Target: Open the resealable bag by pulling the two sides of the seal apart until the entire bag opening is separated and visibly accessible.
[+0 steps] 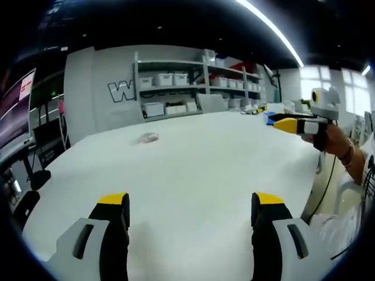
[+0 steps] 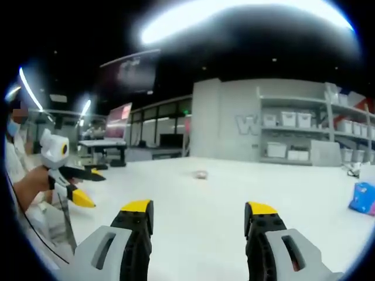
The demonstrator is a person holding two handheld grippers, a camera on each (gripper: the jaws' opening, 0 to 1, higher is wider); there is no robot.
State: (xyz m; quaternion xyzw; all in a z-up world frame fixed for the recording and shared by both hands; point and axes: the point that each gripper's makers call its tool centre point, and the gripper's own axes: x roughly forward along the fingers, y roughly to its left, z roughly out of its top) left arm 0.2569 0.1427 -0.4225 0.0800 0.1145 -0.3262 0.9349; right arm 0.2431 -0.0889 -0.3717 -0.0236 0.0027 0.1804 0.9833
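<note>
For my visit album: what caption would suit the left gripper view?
Left gripper, jaws open, over a white table, with the small clear bag lying far ahead.

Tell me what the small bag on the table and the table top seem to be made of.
The bag looks like thin clear plastic: pale, crumpled and see-through, though too small to be sure. The table top seems a smooth matte white laminate or painted board, with even colour and only a soft sheen.

I see a white tabletop (image 1: pixel 193 170); a small crumpled clear bag (image 1: pixel 146 138) lies far off, a blue package (image 2: pixel 363 198) near its edge.
</note>
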